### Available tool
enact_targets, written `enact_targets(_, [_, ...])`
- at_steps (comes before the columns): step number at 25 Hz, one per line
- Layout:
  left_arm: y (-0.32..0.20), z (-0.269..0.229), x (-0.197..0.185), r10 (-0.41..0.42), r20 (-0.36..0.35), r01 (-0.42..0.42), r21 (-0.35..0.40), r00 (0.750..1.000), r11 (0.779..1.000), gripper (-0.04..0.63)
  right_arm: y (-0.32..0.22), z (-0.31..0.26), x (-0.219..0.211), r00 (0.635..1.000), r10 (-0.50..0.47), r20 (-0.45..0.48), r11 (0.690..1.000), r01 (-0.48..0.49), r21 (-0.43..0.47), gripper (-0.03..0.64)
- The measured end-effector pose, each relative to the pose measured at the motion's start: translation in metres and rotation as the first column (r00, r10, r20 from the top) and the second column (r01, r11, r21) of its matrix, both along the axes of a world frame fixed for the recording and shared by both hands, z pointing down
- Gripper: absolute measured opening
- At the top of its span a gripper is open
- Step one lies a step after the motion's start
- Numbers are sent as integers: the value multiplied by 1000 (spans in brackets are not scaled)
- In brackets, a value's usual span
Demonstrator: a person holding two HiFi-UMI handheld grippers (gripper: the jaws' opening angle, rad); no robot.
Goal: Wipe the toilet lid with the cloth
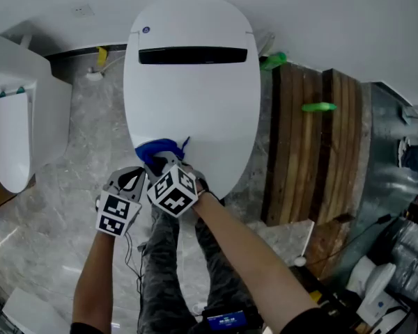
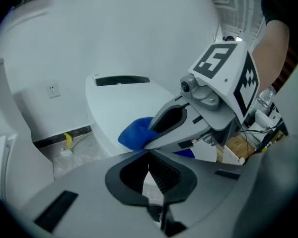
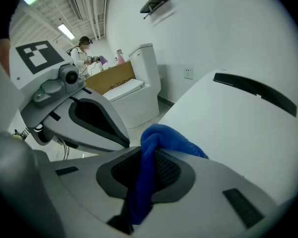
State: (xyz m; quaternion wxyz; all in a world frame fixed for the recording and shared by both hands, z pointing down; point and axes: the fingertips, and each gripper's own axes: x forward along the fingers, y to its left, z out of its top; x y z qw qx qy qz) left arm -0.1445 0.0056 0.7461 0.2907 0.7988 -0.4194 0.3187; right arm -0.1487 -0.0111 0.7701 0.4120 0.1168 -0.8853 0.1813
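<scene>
My right tool (image 1: 166,163) is clamped on the blue cloth (image 3: 155,142). The cloth bunches out past the tips at the near left rim of the toilet lid (image 1: 191,96), touching it as far as I can tell. My left tool (image 2: 149,158) is closed on nothing and sits just beside the right one, off the lid's edge. To wipe well, I would tilt the right tool so the wad, not the hard tips, meets the lid. Then I would press lightly and sweep in overlapping passes from this rim toward the dark slot at the far end. The empty tool should stay clear of the stroke.
</scene>
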Motion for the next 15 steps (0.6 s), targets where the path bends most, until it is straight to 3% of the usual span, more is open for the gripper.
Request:
enact_targets(7, [38, 3, 47, 57, 7, -57, -45, 998, 997, 11, 42, 5, 48, 998, 58, 19, 994, -56, -99, 57])
enact_targets(15, [64, 10, 101, 103, -11, -104, -90, 995, 991, 11, 74, 11, 108, 998, 66, 18, 989, -63, -136, 57])
